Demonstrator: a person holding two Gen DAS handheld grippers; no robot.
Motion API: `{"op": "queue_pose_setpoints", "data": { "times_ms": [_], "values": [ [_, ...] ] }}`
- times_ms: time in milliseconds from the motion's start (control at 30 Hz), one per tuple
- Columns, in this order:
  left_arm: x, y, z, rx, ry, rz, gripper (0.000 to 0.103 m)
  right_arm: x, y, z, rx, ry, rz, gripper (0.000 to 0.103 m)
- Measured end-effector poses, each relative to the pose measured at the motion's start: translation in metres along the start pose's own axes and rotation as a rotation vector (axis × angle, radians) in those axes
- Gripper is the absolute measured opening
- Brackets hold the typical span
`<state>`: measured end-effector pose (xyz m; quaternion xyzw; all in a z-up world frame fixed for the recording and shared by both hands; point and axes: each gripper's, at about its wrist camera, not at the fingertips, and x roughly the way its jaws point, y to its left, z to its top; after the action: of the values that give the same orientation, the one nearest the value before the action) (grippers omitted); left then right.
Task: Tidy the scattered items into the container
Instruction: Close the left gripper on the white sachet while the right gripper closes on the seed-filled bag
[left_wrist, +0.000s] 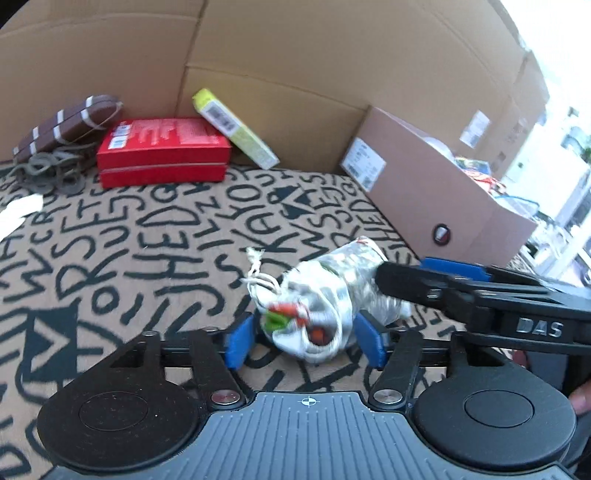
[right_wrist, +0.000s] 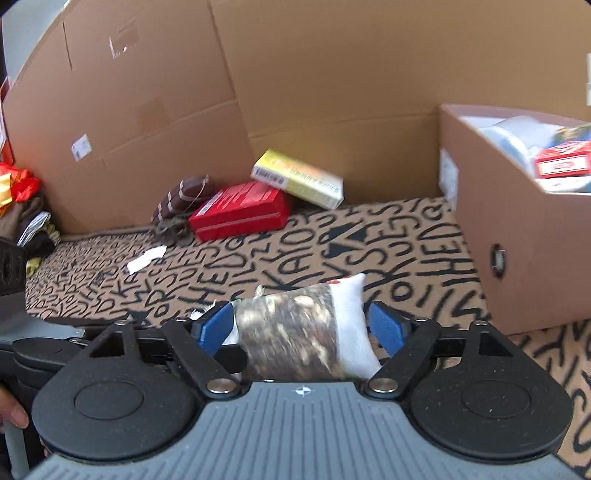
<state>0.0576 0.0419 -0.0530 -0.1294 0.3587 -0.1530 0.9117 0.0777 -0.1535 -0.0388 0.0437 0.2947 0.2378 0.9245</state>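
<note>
A small white drawstring pouch (left_wrist: 328, 295) with a mottled brown band and red and green contents lies between both grippers above the lettered rug. My left gripper (left_wrist: 306, 341) stands with its blue pads either side of the pouch's open, tied end, jaws open. My right gripper (right_wrist: 304, 325) is closed around the pouch's (right_wrist: 306, 325) other end and shows from the right in the left wrist view (left_wrist: 406, 280). The open cardboard box (left_wrist: 436, 192) with items inside stands at the right; it also shows in the right wrist view (right_wrist: 513, 236).
By the cardboard wall at the back lie two stacked red boxes (left_wrist: 162, 155), a yellow box (left_wrist: 232, 129) leaning on them, a brown bundle with cord (left_wrist: 66, 129) and a white paper scrap (right_wrist: 146, 258). Clothes (right_wrist: 22, 206) are piled at far left.
</note>
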Motion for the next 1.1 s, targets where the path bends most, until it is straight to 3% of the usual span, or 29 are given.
{"op": "queue_pose_setpoints", "data": {
  "times_ms": [167, 333, 500, 667, 867, 967, 1000, 1100],
  "values": [
    [-0.008, 0.013, 0.001, -0.077, -0.035, -0.018, 0.078, -0.009, -0.011, -0.012, -0.004, -0.091, -0.032, 0.088],
    [-0.003, 0.027, 0.005, -0.161, -0.024, -0.044, 0.078, -0.004, -0.021, -0.024, 0.015, -0.073, 0.012, 0.088],
    [0.006, 0.023, 0.016, -0.112, -0.029, -0.072, 0.078, 0.006, -0.019, -0.029, -0.043, -0.040, 0.058, 0.088],
    [0.016, 0.018, 0.015, -0.069, 0.008, -0.109, 0.070, 0.016, -0.021, -0.031, -0.041, 0.011, 0.095, 0.088],
    [0.023, 0.018, 0.018, -0.077, 0.014, -0.113, 0.078, 0.022, -0.022, -0.031, -0.069, 0.029, 0.125, 0.093],
    [0.026, 0.019, 0.018, -0.075, 0.019, -0.128, 0.075, 0.023, -0.023, -0.031, -0.078, 0.013, 0.131, 0.093],
    [0.027, 0.019, 0.018, -0.074, 0.019, -0.132, 0.068, 0.024, -0.024, -0.030, -0.072, 0.008, 0.133, 0.093],
    [0.028, 0.021, 0.019, -0.080, 0.025, -0.150, 0.059, 0.026, -0.024, -0.029, -0.059, 0.012, 0.144, 0.087]
  ]
}}
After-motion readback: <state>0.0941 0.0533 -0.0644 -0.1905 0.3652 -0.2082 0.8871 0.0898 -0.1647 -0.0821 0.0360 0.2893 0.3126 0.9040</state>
